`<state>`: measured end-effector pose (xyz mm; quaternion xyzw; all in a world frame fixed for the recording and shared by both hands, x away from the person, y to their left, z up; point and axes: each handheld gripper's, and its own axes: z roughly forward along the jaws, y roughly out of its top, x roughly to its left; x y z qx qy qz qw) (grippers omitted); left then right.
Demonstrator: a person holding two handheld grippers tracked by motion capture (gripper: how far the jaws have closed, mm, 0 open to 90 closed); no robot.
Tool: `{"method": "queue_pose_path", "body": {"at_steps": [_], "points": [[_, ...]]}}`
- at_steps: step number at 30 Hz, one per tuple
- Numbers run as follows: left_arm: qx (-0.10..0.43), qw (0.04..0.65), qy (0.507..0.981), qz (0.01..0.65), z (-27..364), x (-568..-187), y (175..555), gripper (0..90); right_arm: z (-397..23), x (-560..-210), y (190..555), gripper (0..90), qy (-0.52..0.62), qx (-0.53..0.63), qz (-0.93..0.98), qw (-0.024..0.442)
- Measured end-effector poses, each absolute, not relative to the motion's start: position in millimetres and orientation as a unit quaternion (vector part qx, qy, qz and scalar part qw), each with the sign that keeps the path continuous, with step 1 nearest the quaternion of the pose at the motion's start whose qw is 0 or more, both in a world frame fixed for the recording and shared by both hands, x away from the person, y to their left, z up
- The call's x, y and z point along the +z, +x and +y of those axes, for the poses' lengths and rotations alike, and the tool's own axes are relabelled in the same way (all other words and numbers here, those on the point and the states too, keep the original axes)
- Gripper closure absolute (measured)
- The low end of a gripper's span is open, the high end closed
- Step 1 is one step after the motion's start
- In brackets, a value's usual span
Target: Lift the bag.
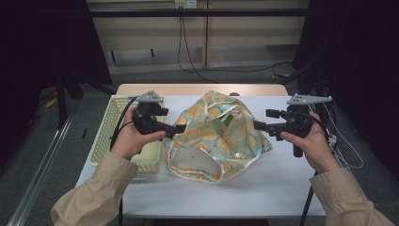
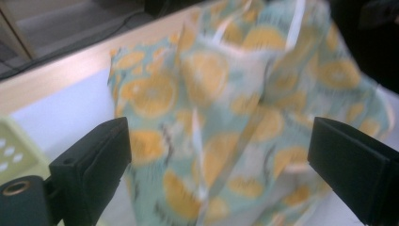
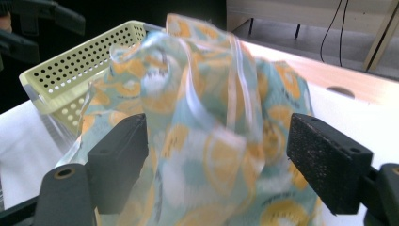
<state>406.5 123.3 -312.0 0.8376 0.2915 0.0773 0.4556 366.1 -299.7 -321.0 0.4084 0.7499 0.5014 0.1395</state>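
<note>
A crumpled cloth item, teal with orange-slice print and white straps, lies heaped in the middle of the white table. My left gripper points at its left edge with the jaws apart. In the left gripper view the cloth is blurred and lies between and beyond the wide-spread jaws of that gripper, and neither pad presses on it. My right gripper points at the cloth's right edge. The right gripper also stands open, with the cloth bunched between its jaws and not pinched.
A pale yellow perforated basket stands along the table's left side, just behind my left hand; its rim also appears in the right gripper view. Cables run across the floor beyond the table's far wooden edge.
</note>
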Motion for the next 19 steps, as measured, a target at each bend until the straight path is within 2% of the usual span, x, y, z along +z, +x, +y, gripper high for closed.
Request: {"method": "queue_pose_path", "body": {"at_steps": [10, 19], "points": [[0.089, 0.440, 0.844, 0.293, 148.0, -339.9, 384.8, 8.2, -309.3, -359.8, 345.8, 21.1, 0.410, 0.483, 0.761, 0.138], [0.086, 0.455, 0.834, 0.299, 165.2, -355.1, 364.7, 7.6, -313.2, -397.0, 323.0, 19.4, 0.419, 0.481, 0.757, 0.140]]}}
